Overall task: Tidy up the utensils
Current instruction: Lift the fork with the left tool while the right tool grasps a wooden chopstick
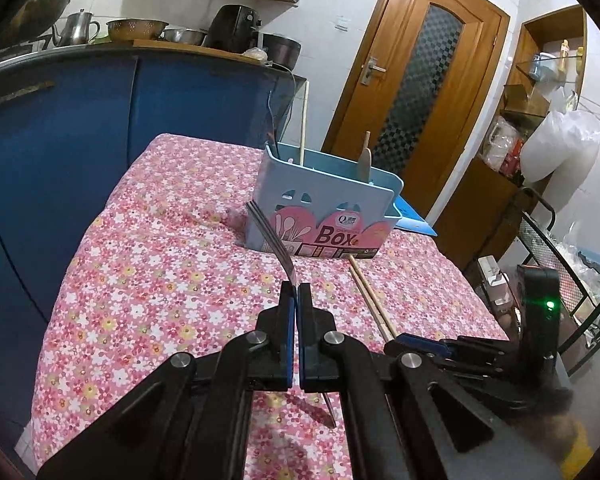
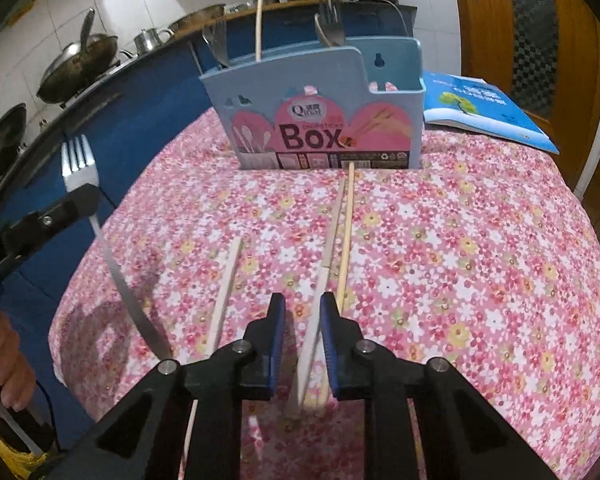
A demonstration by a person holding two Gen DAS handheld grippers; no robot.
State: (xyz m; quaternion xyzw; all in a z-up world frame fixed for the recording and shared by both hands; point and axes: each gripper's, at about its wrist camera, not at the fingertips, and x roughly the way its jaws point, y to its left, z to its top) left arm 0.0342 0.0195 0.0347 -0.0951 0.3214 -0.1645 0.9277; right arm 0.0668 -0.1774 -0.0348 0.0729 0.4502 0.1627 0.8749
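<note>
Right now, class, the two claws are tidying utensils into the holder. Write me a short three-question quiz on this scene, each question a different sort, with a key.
1. True or false: the left claw is shut on a fork.
2. Multiple choice: where does the blue booklet lie? A) inside the utensil box; B) on the floral tablecloth beside the box; C) under the right claw.
3. Fill in: between the right claw's fingers lies a pale ____, resting on the cloth.

Key: 1 true; 2 B; 3 chopstick.
</note>
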